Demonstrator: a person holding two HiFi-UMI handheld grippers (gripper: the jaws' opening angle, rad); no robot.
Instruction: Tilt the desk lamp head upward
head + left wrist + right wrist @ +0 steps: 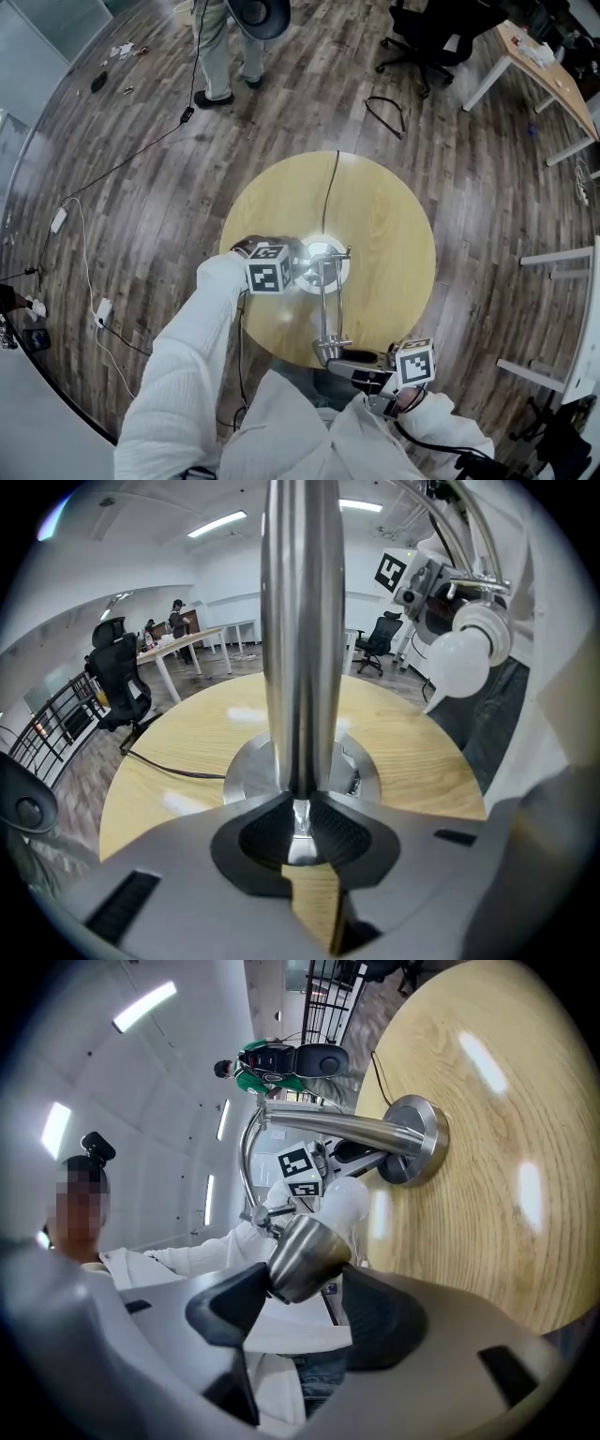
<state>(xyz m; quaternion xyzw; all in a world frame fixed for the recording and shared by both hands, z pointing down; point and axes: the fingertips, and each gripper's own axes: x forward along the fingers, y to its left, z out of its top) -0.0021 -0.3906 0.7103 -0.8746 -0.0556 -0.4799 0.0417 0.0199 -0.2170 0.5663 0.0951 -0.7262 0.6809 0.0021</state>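
Lamp head (pixel 303 1260) between right fingers (pixel 223 1309)

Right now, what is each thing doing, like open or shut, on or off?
left gripper: shut on the lamp post, low by the base.
right gripper: shut on the lamp head.
bulb: looks unlit.
lamp base: flat on the table.
cord: lies across the table to its far edge.

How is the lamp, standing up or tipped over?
Standing up: the base sits flat on the table and the pole rises straight from it.
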